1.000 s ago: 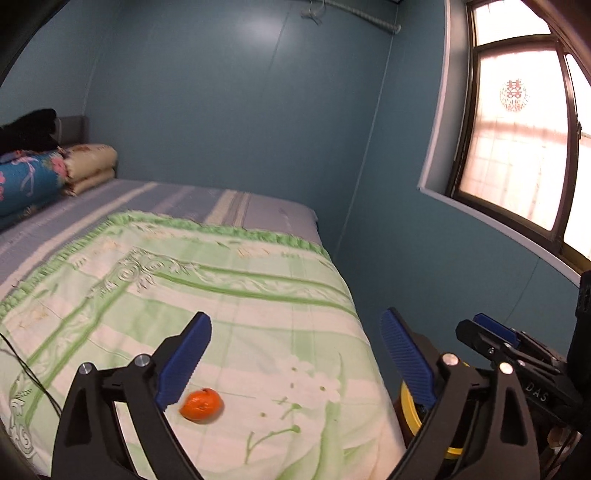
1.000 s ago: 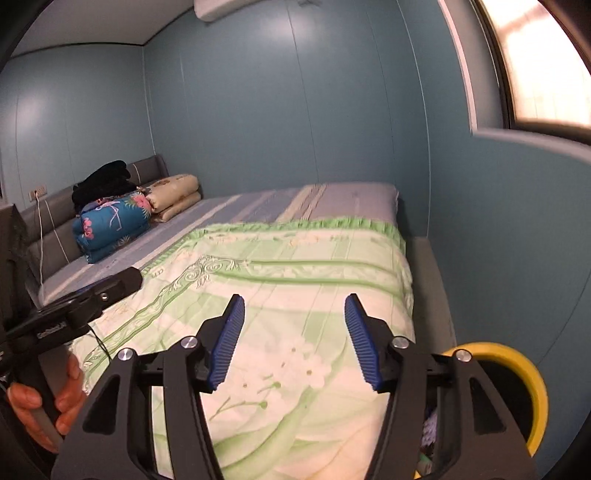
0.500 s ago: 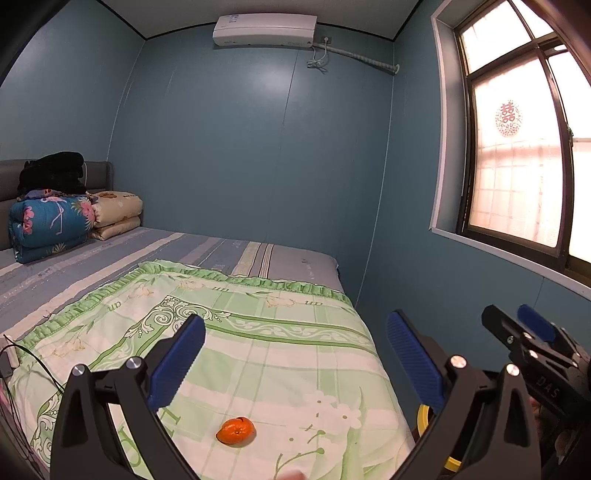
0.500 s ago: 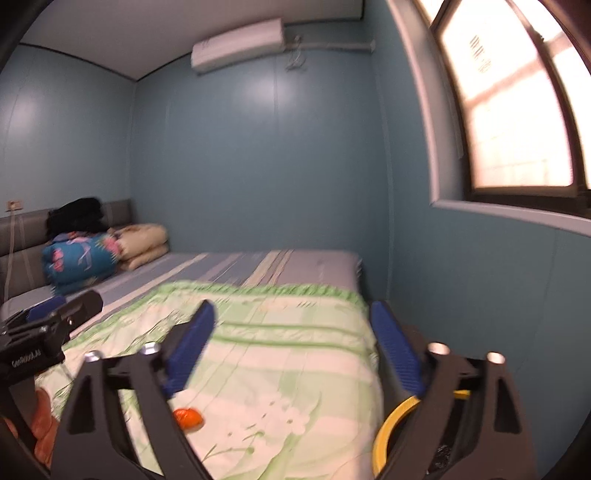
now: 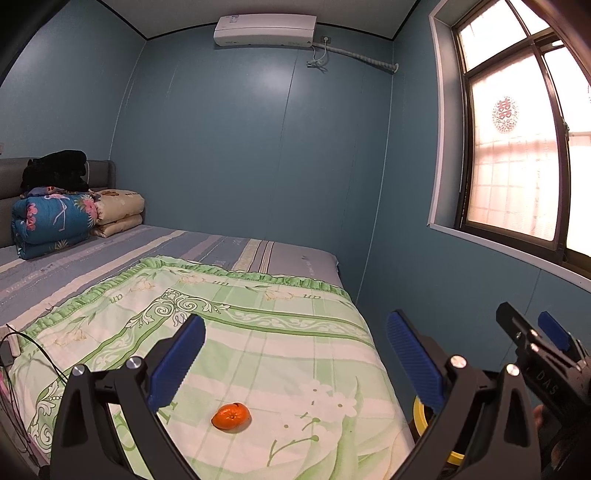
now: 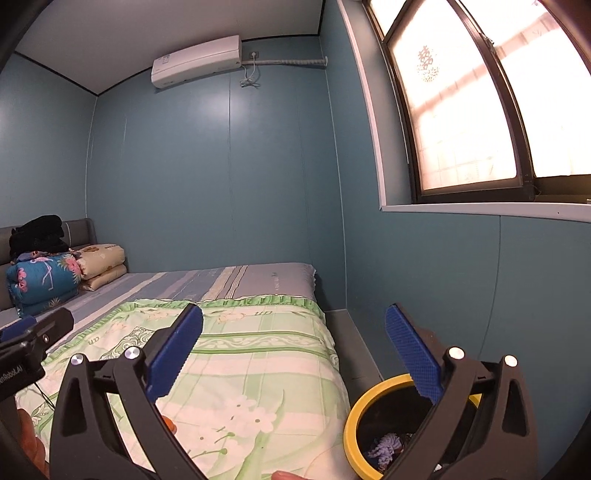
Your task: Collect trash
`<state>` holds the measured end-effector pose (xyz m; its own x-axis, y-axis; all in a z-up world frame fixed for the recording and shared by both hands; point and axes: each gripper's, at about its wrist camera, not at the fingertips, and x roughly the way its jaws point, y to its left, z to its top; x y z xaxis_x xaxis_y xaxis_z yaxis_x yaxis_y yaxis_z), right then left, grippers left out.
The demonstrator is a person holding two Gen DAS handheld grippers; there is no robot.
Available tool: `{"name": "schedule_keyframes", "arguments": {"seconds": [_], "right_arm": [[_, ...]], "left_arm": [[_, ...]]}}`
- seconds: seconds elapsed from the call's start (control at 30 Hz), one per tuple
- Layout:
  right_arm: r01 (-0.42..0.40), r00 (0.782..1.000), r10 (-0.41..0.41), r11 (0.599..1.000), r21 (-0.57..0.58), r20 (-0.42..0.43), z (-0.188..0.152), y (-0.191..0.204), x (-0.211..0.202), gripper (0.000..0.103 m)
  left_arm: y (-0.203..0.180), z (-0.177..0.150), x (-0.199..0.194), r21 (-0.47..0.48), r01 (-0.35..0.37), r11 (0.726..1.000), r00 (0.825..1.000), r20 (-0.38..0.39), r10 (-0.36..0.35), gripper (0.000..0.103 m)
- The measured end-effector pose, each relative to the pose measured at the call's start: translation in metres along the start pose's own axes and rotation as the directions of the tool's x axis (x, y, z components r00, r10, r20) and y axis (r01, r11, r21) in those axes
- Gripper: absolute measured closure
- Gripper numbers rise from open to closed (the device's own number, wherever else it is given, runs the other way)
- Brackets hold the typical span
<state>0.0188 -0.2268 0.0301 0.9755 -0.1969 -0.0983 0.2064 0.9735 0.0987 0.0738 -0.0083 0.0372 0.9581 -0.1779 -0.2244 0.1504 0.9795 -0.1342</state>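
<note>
The orange peel (image 5: pixel 231 416), curled into a small round shape, lay on the green floral bedspread (image 5: pixel 258 343) near the foot of the bed, close to the edge that faces the wall with the window (image 5: pixel 517 155). Nothing touched it. The left gripper (image 5: pixel 295 354) hovered above it with its jaws spread wide and empty, the peel showing low between them. The right gripper (image 6: pixel 293 350) was also empty; its jaws had just been opening and now stood at full spread, with nothing between them. Below its right finger stood the yellow-rimmed bin (image 6: pixel 360 410) on the floor beside the bed, with some crumpled scraps already inside. Compared with a second before, both cameras had tipped upward, so that the air conditioner (image 5: pixel 265 30) came into view and the peel sat lower in the left wrist view. That suggested a piece had just been dropped in the bin, and the peel looked like the next item to collect.
</note>
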Motion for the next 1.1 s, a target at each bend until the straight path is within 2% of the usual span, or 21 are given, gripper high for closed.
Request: {"name": "schedule_keyframes", "arguments": {"seconds": [0.37, 1.1], "right_arm": [[0.010, 1.000, -0.011, 1.000, 0.015, 0.015, -0.0045, 0.0036, -0.0037, 0.008], [0.009, 1.000, -0.008, 0.999, 0.032, -0.010, -0.0095, 0.0025, 0.0012, 0.008]], "left_arm": [[0.0008, -0.0001, -0.0091, -0.013, -0.012, 1.000, 1.000, 0.015, 0.012, 0.008], [0.0015, -0.0021, -0.0084, -0.017, -0.009, 1.000, 1.000, 0.009, 0.009, 0.008]]}}
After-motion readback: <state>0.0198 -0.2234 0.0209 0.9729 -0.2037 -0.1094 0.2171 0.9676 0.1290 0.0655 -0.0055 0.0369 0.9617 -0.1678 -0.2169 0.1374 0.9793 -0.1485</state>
